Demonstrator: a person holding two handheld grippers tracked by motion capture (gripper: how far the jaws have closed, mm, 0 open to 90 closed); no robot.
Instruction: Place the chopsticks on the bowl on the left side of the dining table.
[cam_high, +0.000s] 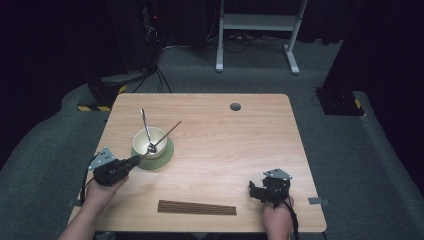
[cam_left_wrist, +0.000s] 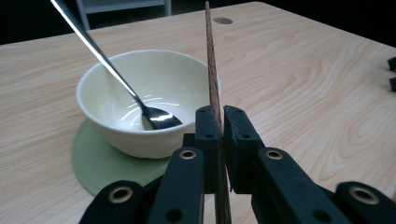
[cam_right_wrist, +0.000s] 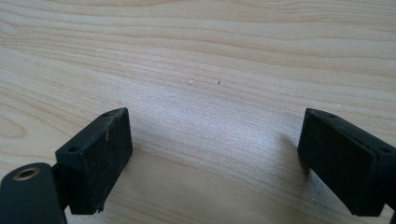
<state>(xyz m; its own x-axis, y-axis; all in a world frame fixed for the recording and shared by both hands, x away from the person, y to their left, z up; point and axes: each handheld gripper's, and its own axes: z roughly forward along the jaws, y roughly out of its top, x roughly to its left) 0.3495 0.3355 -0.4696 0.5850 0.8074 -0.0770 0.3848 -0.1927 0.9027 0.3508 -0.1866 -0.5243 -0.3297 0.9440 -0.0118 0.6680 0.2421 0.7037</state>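
Dark wooden chopstick (cam_left_wrist: 213, 70), clamped in left gripper (cam_left_wrist: 220, 140), slants over cream ceramic bowl (cam_left_wrist: 140, 100) w/ steel spoon (cam_left_wrist: 116, 74), on round green mat (cam_left_wrist: 93, 161), left side of light wood table (cam_high: 240, 150). Right gripper (cam_right_wrist: 212, 158), jaws spread & holding nothing, rests near table's front-right edge.

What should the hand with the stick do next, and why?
Probably carry the chopstick a little further over the bowl and lower it in beside the spoon. The left gripper is shut on it, and its tip already reaches past the bowl's rim.
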